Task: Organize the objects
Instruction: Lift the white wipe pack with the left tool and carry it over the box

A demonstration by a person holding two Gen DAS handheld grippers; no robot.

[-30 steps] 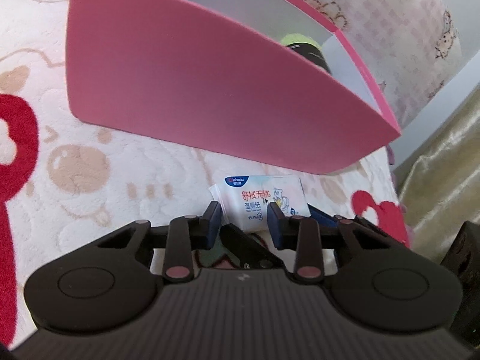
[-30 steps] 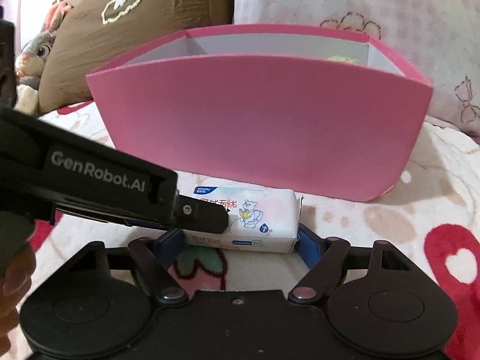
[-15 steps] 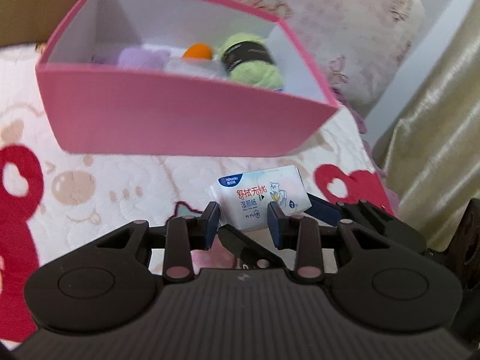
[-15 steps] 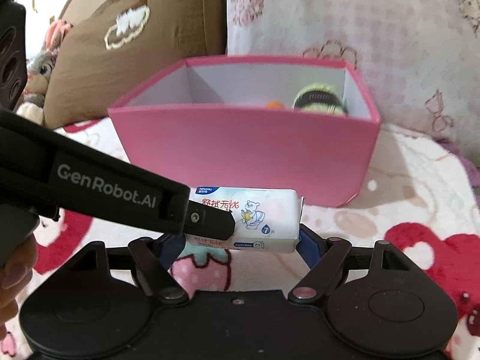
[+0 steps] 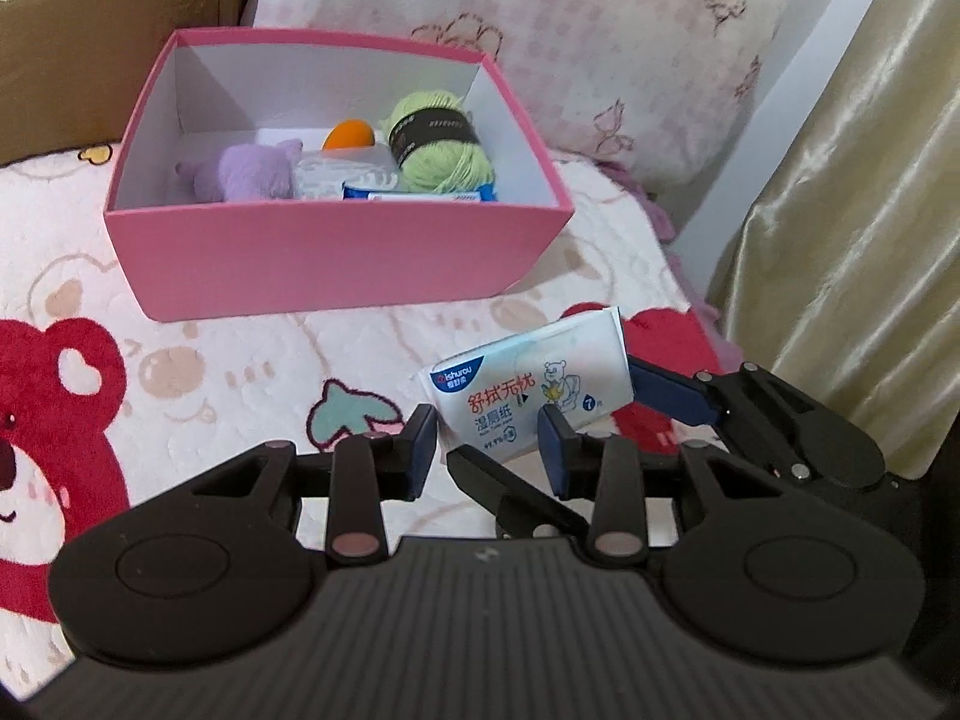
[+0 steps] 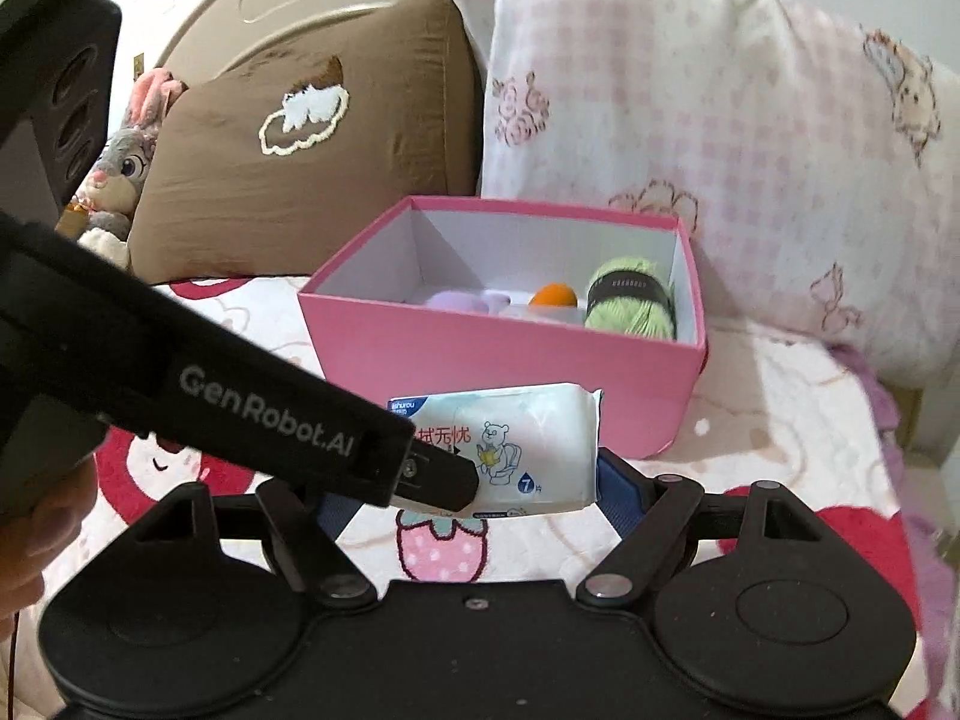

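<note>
A white wet-wipes pack (image 5: 534, 390) with a blue label and a bear drawing hangs above the blanket, in front of the pink box (image 5: 336, 276). My left gripper (image 5: 487, 450) is shut on the pack's lower left end, gripping across its thickness. My right gripper (image 6: 477, 495) is shut on the pack (image 6: 528, 444) along its length; its blue right pad (image 6: 618, 480) presses the pack's end, and the left gripper's arm (image 6: 270, 408) hides its other pad. The box (image 6: 480, 354) holds green yarn (image 5: 441, 144), a purple plush (image 5: 252, 171), an orange ball (image 5: 351, 135) and a blue-white packet (image 5: 420, 195).
The box stands on a bed blanket (image 5: 210, 360) printed with red bears and strawberries. Behind it lean a brown pillow (image 6: 300, 180) and a pink checked pillow (image 6: 690, 120). A grey rabbit toy (image 6: 120, 168) sits far left. A gold curtain (image 5: 870, 210) hangs on the right.
Both grippers have risen together with the wipes pack, lifting it off the blanket. The box now appears lower and farther, with its inside open to view.
</note>
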